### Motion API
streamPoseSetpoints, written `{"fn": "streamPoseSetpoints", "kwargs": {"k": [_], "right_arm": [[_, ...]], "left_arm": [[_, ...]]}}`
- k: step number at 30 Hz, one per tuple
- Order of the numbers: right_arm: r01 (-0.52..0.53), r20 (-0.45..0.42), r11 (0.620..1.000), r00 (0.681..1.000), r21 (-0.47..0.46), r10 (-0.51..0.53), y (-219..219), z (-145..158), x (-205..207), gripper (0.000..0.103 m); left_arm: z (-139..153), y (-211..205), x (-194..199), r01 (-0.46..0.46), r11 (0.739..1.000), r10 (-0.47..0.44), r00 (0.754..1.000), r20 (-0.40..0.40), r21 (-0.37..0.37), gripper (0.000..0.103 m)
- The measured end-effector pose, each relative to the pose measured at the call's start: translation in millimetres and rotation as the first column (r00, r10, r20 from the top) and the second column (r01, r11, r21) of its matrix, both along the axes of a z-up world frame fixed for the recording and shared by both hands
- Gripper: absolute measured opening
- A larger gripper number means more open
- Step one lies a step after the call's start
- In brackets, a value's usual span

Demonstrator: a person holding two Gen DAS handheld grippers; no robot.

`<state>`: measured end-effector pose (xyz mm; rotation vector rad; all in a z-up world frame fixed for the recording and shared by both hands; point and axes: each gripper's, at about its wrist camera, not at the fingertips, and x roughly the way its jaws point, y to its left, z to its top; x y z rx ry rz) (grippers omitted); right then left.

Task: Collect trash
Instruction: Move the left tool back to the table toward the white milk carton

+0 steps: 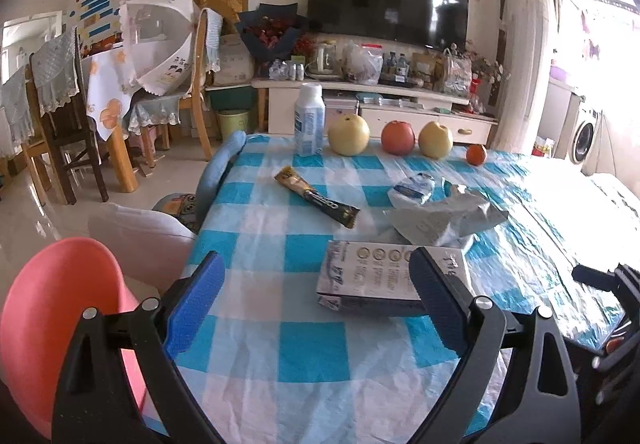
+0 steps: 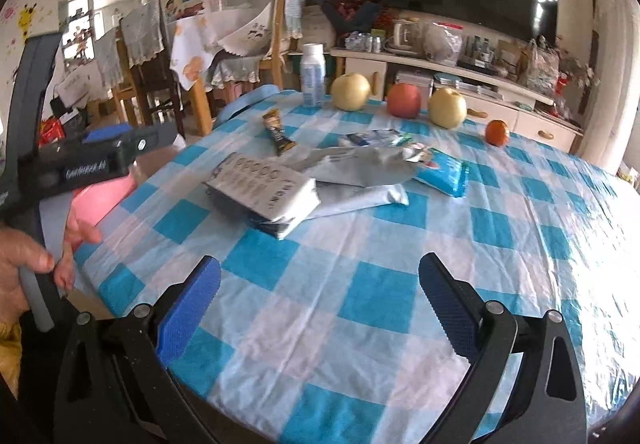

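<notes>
1. Left wrist view: the left gripper [image 1: 316, 302] hangs over the near edge of the checked tablecloth [image 1: 256, 228], jaws spread wide, nothing between them. The flattened carton [image 1: 384, 276] lies dead ahead & slightly right, its near right corner hidden behind the right finger's blue pad [image 1: 434, 304]; whether pad & carton touch can't be told. Carton's long axis runs roughly L-R across the view, so the jaws would straddle it along its length, not across the short side. Behind it: a crumpled grey bag [image 1: 448, 217], a small white-blue wrapper [image 1: 412, 189], a dark snack wrapper [image 1: 316, 195] lying diagonally. Back row is a white bottle [image 1: 309, 119] plus fruit – prob. not trash. A pink bin [image 1: 60, 312] sits low at left, beside the table edge.

2. Right wrist view: the right gripper [image 2: 320, 308] is also wide, empty, over bare cloth, well short of the litter. The flattened carton [image 2: 262, 191] lies ahead & to the left, atop the grey bag [image 2: 360, 167]; a blue packet [image 2: 442, 171] sits just right of the pile. The left gripper's body [image 2: 96, 161] shows at left, held in the person's hand [image 2: 24, 260], with the pink bin [image 2: 104, 199] below it.

3. Judgement: left hand is clearly nearer the carton & the bin; a short push fwd, maybe w/ a wrist turn to take the short side, looks the likely grab.
</notes>
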<state>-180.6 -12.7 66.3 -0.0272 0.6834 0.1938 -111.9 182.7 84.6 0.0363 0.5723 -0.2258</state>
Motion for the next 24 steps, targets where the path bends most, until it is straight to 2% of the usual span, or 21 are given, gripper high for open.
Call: {"fn": "streamPoseSetpoints", "kwargs": {"k": [14, 21, 24], "right_arm": [[0.118, -0.013, 0.988, 0.993, 0.097, -0.117, -65, -2, 13, 0.098], [0.165, -0.018, 0.98, 0.986, 0.109, -0.165, -90, -4, 25, 0.098], [0.19, -0.036, 0.977, 0.982, 0.098, -0.187, -98, -9, 36, 0.098]], "left_arm": [[-11, -42, 1, 0.018, 0.998, -0.016, 0.999, -0.033, 0.061, 0.094], [-19, -44, 11, -0.033, 0.999, 0.034, 0.993, -0.112, 0.009, 0.094], [-24, -42, 18, -0.062, 0.997, 0.054, 0.983, -0.175, -0.041, 0.094]]}}
